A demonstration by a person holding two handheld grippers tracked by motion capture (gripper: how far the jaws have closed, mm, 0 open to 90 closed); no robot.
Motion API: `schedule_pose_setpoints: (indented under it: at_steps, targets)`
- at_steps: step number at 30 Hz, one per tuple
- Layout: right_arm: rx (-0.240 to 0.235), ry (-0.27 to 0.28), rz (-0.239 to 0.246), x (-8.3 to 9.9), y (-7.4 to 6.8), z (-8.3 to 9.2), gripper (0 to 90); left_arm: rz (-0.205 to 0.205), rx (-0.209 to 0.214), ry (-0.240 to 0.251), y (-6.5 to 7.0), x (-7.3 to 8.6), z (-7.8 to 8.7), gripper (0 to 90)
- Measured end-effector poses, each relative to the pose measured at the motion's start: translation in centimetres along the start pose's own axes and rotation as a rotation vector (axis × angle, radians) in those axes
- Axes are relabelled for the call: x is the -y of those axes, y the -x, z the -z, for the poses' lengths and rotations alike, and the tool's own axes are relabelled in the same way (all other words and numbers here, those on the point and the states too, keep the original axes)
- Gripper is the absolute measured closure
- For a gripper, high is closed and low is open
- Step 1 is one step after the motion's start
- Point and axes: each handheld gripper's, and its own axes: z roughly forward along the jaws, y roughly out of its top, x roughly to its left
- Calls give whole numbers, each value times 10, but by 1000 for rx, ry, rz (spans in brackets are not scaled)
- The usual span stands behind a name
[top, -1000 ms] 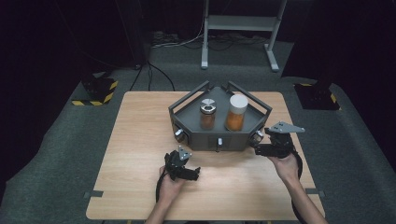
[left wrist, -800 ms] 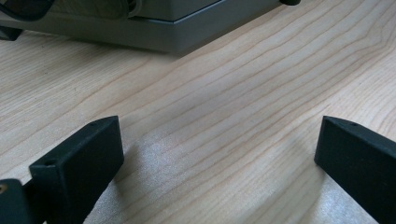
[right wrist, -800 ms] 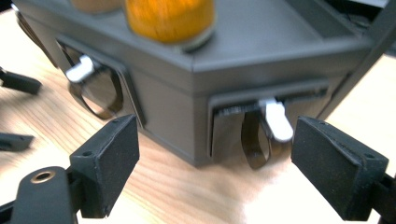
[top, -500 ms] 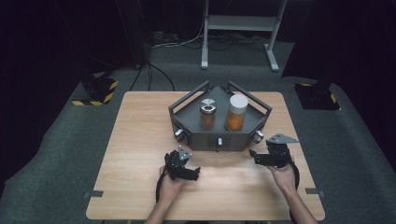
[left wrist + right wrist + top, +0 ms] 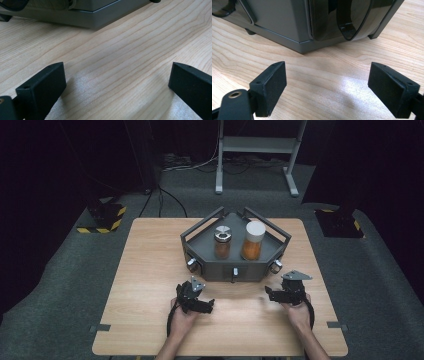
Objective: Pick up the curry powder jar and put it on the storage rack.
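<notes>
My left gripper [image 5: 200,301] and right gripper [image 5: 280,295], jaws apart and empty, rest near the pale wooden bench's [image 5: 145,320] front edge, facing the grey angular metal tray [image 5: 235,270], seemingly ready to begin.

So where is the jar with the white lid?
In the high view, the white-lidded jar stands in the grey tray, on its right side beside the silver-lidded jar.

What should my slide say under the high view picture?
Two open grippers, left gripper and right gripper, rest before a grey tray holding two jars.
</notes>
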Motion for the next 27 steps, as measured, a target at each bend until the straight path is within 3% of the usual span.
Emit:
schedule_pose_setpoints:
  at_steps: [8,14,21,27]
  targets:
    - [31,-19,-12,4,-5,-5,152,4,1,0,0,0,0,12]
    - [50,-34,10,9,-7,-7,144,4,2,1,0,0,0,11]
    - [31,-44,-30,16,1,-12,120,4,2,1,0,0,0,11]
    - [30,-47,-30,15,2,-13,108,3,-2,1,1,0,0,11]
